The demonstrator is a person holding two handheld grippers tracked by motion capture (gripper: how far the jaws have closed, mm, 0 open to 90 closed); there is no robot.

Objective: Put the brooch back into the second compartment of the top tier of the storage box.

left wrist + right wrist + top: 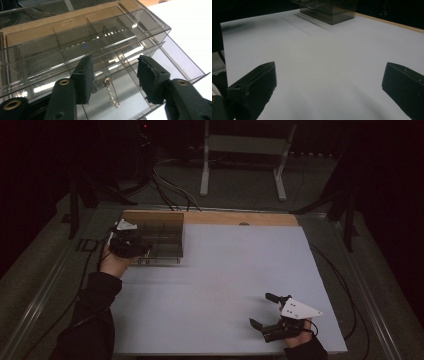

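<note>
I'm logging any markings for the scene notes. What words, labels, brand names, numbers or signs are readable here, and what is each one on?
None can be read.
The clear plastic organizer box bears no label in the left gripper view.
The gold safety pin in its open drawer carries no marking.
The white tabletop is blank.
The grey plate on the right gripper shows small dots, no lettering.

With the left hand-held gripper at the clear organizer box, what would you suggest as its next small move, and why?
Probably ease the left hand-held gripper down and forward onto the gold safety pin. Its jaws stand open to either side of the pin, which lies in the pulled-out drawer of the smoky clear organizer box. Nothing is held yet, so closing now would likely miss.
</note>
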